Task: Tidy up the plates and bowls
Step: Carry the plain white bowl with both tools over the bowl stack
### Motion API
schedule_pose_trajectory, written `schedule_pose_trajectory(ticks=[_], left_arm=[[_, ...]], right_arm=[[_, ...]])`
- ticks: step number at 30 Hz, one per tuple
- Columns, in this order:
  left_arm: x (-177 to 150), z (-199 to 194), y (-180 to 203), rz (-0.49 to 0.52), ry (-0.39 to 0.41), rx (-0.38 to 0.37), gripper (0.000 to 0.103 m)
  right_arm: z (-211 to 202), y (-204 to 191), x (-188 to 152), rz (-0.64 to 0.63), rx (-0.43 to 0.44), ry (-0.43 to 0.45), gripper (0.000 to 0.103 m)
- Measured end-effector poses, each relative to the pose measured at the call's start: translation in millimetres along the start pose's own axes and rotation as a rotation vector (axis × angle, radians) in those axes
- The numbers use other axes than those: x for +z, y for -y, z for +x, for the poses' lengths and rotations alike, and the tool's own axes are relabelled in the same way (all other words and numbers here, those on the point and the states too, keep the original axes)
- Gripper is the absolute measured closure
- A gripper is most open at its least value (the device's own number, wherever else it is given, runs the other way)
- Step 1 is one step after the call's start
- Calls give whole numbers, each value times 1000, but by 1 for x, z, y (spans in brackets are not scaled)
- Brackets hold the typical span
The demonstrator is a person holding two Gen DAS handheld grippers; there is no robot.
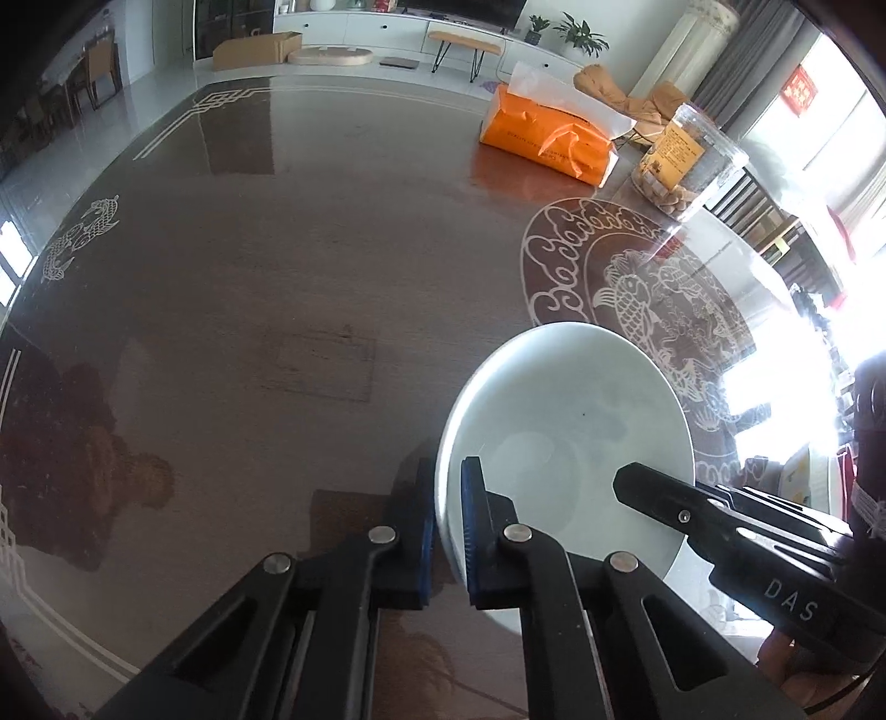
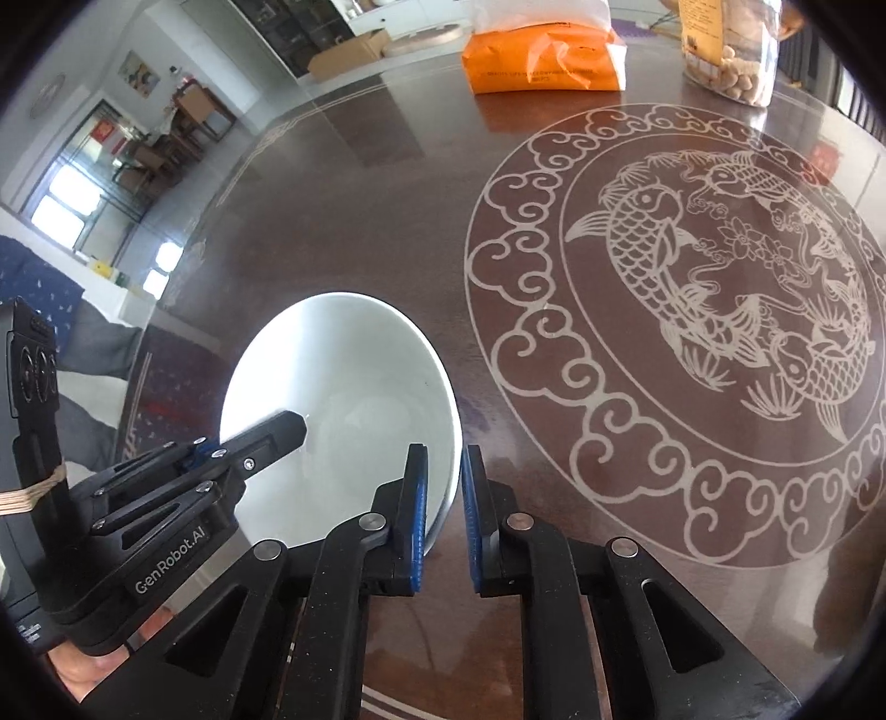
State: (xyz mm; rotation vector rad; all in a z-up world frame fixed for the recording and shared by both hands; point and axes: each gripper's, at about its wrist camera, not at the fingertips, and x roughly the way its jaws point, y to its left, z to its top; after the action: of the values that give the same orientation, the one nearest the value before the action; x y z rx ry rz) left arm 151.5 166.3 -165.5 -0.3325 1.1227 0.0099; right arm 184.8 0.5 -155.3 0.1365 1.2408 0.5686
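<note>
A white bowl [image 1: 554,399] [image 2: 343,360] stands upright on the dark glossy table [image 1: 277,277]. My left gripper [image 1: 447,531] is shut on the bowl's left rim, one blue pad inside the wall and one outside. My right gripper [image 2: 443,515] is shut on the opposite, right rim in the same way. In the left wrist view one black finger [image 1: 664,498] of the right gripper reaches into the bowl from the right. In the right wrist view a finger [image 2: 277,432] of the left gripper lies inside the bowl from the left. The bowl holds nothing.
An orange tissue pack [image 1: 548,144] [image 2: 542,61] and a clear jar of snacks [image 1: 681,160] [image 2: 731,50] stand at the far side of the table. A round fish emblem [image 2: 692,310] is inlaid right of the bowl. The table's left edge [image 2: 166,310] runs close to the bowl.
</note>
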Motion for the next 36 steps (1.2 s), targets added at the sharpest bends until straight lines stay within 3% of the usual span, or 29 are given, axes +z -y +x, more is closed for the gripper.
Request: schedule_pose_trajectory(ticks=[3, 9, 15, 21, 27, 34, 36], left_arm=[[0, -15, 22, 34, 16, -15, 96], [1, -48, 105, 156, 69, -78, 95], [-2, -50, 216, 291, 66, -206, 95], [-15, -22, 324, 407, 19, -276, 95], [-38, 9, 382, 470, -32, -254, 95], [-54, 41, 397, 525, -63, -172, 95], [-59, 45, 401, 556, -41, -132, 95]], right_arm=[[-23, 12, -4, 53, 41, 39, 90], [-101, 41, -20, 103, 13, 148, 90], [-191, 108, -39, 214, -84, 261, 89], [-256, 192, -64, 337, -193, 316, 89], [-267, 263, -83, 444, -243, 307, 89], [-243, 297, -93, 505, -235, 276, 90], [-237, 301, -96, 510, -236, 268, 90]])
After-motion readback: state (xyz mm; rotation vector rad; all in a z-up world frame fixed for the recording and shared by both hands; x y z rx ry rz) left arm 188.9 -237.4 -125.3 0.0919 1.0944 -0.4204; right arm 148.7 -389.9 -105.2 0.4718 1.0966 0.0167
